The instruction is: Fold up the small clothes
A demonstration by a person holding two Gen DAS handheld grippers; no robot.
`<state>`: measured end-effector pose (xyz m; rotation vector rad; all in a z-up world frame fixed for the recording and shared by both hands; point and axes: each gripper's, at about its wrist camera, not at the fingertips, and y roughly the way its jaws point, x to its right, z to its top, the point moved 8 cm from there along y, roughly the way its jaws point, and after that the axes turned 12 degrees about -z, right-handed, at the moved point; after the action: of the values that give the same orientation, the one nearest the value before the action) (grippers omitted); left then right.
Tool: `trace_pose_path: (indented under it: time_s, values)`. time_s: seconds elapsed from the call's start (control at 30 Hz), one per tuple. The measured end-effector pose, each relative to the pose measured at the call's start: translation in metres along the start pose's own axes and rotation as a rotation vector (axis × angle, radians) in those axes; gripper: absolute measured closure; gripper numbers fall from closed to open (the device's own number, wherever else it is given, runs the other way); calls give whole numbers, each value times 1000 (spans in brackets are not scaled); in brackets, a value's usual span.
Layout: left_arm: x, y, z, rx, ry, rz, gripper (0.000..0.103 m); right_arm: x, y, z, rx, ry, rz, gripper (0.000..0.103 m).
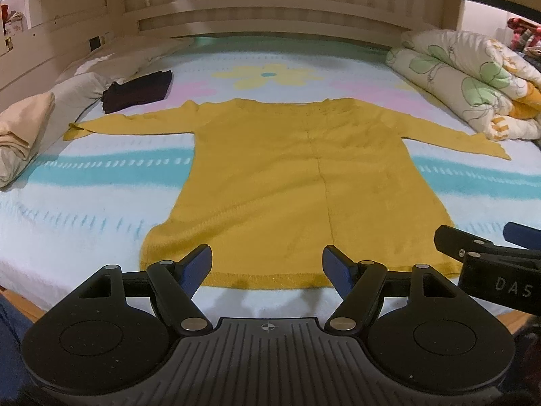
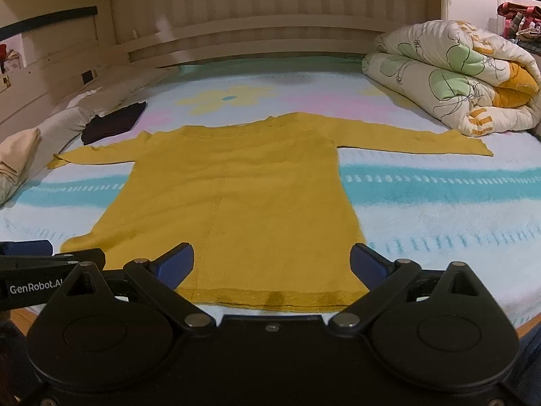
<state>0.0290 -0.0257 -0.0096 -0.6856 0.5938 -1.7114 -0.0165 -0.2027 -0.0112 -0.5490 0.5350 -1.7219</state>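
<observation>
A mustard-yellow long-sleeved knit top (image 1: 287, 176) (image 2: 233, 203) lies flat on the bed, hem towards me and both sleeves spread sideways. My left gripper (image 1: 267, 267) hovers over the hem's left half, open, nothing between its blue pads. My right gripper (image 2: 272, 264) hangs above the hem's right half, also open and empty. In the left wrist view the right gripper (image 1: 487, 237) shows at the right edge. The left gripper's fingertips (image 2: 50, 253) poke in at the left edge of the right wrist view.
The bed (image 1: 101, 176) has a pastel flower blanket. A folded dark garment (image 1: 138, 91) lies beyond the left sleeve. Beige folded cloth (image 1: 20, 132) and pillows line the left side. A rolled floral duvet (image 2: 453, 81) sits at the back right. A slatted headboard (image 1: 270, 10) closes the far end.
</observation>
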Motion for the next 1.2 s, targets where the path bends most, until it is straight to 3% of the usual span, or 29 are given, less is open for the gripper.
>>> trace_pose_path:
  time_s: [1.2]
  values:
    - [-2, 4, -5, -31, 6, -7, 32, -3, 1, -2, -22, -6, 7, 4]
